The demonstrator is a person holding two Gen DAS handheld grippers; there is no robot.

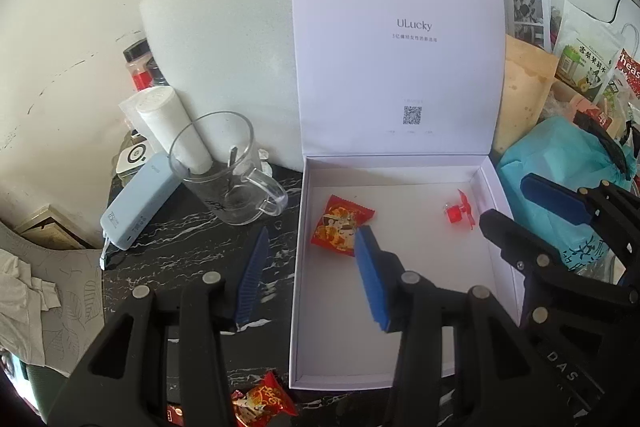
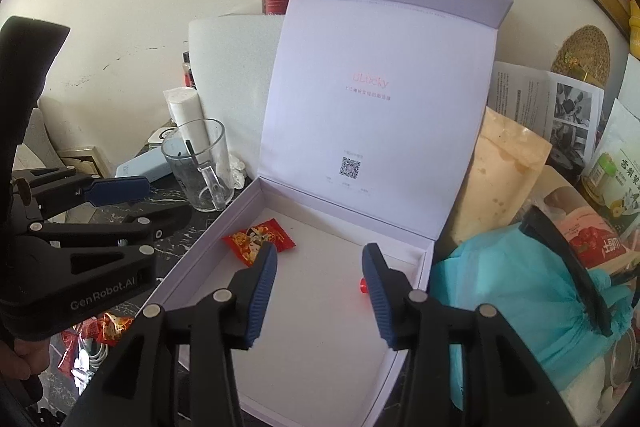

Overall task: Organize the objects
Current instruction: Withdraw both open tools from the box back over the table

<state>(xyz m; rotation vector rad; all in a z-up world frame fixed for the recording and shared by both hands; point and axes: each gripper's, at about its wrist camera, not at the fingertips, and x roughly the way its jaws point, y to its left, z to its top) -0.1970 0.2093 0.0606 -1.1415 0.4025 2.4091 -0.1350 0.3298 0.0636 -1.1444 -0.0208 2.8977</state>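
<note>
While both grippers (image 1: 316, 267) (image 2: 320, 287) gape empty, red printed candy packet (image 1: 340, 229), crinkled, inside white box (image 1: 400, 327).

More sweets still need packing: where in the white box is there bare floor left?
The white box is bare across its near half, below the red sweet packet and small red candy. Right of it, bags crowd.

Soft daylight, both my wrist views sharp.
Fisheye bends and darkens the edges; faint glare on the box lid (image 1: 400, 67).
</note>
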